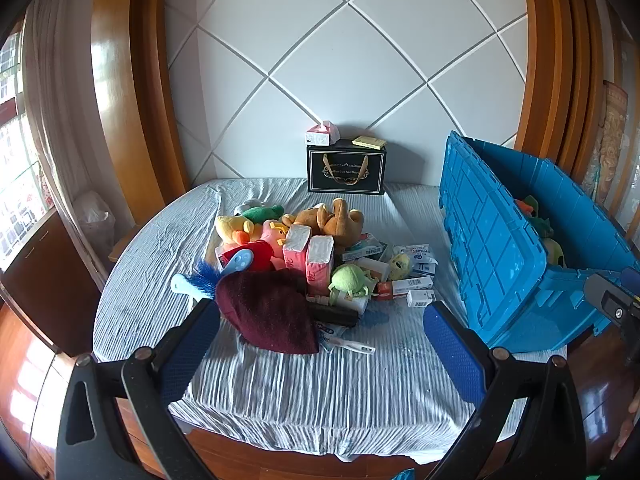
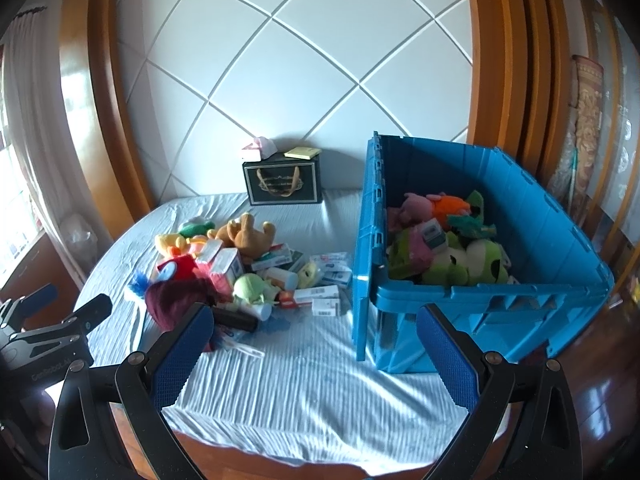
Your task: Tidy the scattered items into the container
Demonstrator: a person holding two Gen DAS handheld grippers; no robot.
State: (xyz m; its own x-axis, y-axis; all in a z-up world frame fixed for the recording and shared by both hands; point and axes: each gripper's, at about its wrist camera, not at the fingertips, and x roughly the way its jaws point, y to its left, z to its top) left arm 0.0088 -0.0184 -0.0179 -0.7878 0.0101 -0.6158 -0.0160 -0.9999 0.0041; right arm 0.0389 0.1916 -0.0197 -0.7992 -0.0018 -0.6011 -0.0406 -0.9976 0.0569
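Striped pale-blue bedding (image 1: 320, 392) covers the low bed on which everything is laid, with a white diamond-panelled wall (image 1: 340, 60) behind it and glossy wooden floor at the near edge.

Nearest the cameras, the left gripper (image 1: 322, 344) is held above the front of the bedding with its blue-padded jaws spread wide and nothing between them. The right gripper (image 2: 314, 354) is likewise held wide open and empty, over bare bedding.

Just beyond the left gripper's left finger a maroon knit cap (image 1: 272, 312) is seen, its near edge close to that fingertip; in the right wrist view the cap lies behind that gripper's left finger. A white thermometer-like stick (image 1: 352, 346) lies on the sheet beside the cap, between the left gripper's fingers in the picture.

Further back the scattered pile is found: a green round plush (image 1: 350, 280), small white boxes (image 1: 416, 288), two pink tissue packs (image 1: 310, 260), a red plush (image 1: 256, 256), a yellow duck plush (image 1: 232, 230) and a brown bear plush (image 1: 336, 218).

To the right of the pile the blue crate (image 2: 560, 264) stands, past the right gripper's right finger, its lid (image 2: 366, 248) hanging open on the pile's side. Several plush toys (image 2: 452, 240) are already inside it.

Against the wall a black gift box (image 1: 346, 172) is set, with a tissue packet (image 1: 322, 134) on top.
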